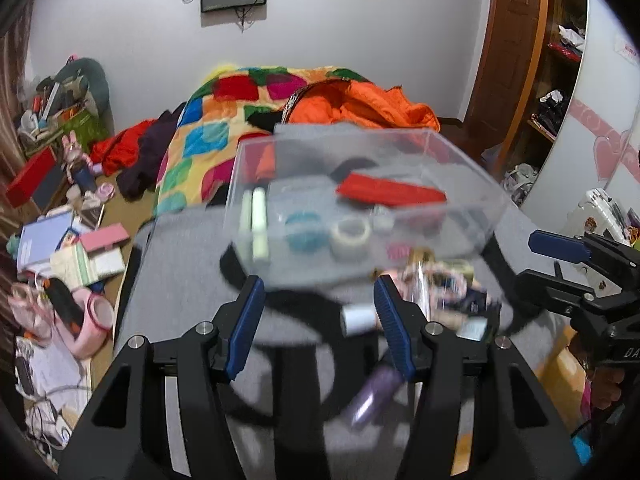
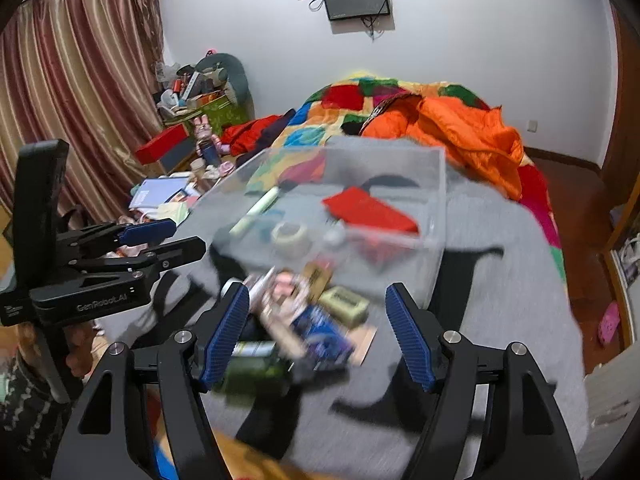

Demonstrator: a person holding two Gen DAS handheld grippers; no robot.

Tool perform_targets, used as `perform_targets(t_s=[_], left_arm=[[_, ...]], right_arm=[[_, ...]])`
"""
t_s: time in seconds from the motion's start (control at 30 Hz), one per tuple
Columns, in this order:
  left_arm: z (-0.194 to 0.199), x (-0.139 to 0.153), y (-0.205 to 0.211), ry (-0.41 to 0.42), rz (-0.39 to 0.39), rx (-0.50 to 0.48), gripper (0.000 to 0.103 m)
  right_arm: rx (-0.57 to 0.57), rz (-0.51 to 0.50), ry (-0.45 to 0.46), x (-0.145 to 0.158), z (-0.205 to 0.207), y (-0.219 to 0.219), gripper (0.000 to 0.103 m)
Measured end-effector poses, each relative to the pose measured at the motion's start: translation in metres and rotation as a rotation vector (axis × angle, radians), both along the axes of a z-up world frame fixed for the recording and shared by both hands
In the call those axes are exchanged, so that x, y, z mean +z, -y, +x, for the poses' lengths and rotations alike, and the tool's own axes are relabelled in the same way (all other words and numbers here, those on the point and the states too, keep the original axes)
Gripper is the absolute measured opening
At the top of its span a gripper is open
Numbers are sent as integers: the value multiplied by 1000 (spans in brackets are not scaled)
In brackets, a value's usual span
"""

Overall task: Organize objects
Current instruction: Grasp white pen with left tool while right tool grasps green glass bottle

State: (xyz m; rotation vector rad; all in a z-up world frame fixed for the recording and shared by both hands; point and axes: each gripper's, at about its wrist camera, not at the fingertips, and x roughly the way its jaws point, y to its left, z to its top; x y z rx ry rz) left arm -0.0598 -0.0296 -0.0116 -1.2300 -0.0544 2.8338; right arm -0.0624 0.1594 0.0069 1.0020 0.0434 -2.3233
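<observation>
A clear plastic box (image 1: 460, 160) (image 2: 438, 208) sits on a grey cloth (image 1: 180, 272) (image 2: 512, 280) on the bed. In it lie a red packet (image 1: 390, 190) (image 2: 370, 210), a pale green marker (image 1: 259, 220) (image 2: 256, 210), a blue tape roll (image 1: 304, 230) and a white tape roll (image 1: 352, 236) (image 2: 290, 236). Loose small items (image 1: 444, 284) (image 2: 304, 312) lie in front of the box, with a purple tube (image 1: 374, 394) nearer. My left gripper (image 1: 320, 320) (image 2: 160, 240) is open and empty over the cloth. My right gripper (image 2: 316, 336) (image 1: 560, 256) is open and empty above the loose pile.
A patchwork quilt (image 1: 208, 140) (image 2: 344, 96) and an orange blanket (image 1: 360, 104) (image 2: 472, 128) lie behind the box. Books, boxes and pink things clutter the floor at the left (image 1: 72, 248) (image 2: 168, 196). A wooden shelf (image 1: 556, 80) stands at the right. Curtains (image 2: 72, 92) hang at the left.
</observation>
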Motion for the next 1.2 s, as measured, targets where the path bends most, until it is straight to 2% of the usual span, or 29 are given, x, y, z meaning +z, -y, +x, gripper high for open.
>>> perform_targets(t_s=[0.13, 0.4, 0.5, 0.6, 0.63, 0.67, 0.73, 0.9, 1.03, 1.2], left_arm=[[24, -13, 2, 28, 30, 3, 57], [61, -26, -19, 28, -13, -44, 57], [68, -33, -27, 32, -21, -58, 56], [73, -38, -33, 38, -16, -71, 50], [74, -38, -35, 38, -9, -76, 50], [74, -38, -36, 37, -5, -78, 49], [73, -37, -37, 38, 3, -83, 47], [70, -34, -42, 33, 25, -95, 46], [65, -35, -54, 41, 35, -132, 39], [52, -42, -72, 63, 39, -169, 35]], right_arm=[[44, 18, 22, -11, 16, 11, 68], [56, 48, 75, -35, 24, 24, 71], [77, 54, 53, -36, 30, 29, 71], [86, 82, 21, -37, 34, 34, 71], [96, 89, 18, -38, 35, 36, 69], [104, 91, 17, -39, 36, 37, 61], [103, 111, 5, -40, 38, 39, 52], [98, 98, -6, -39, 40, 29, 51], [66, 73, 3, -36, 38, 13, 50], [26, 38, 9, -31, 35, -9, 50]])
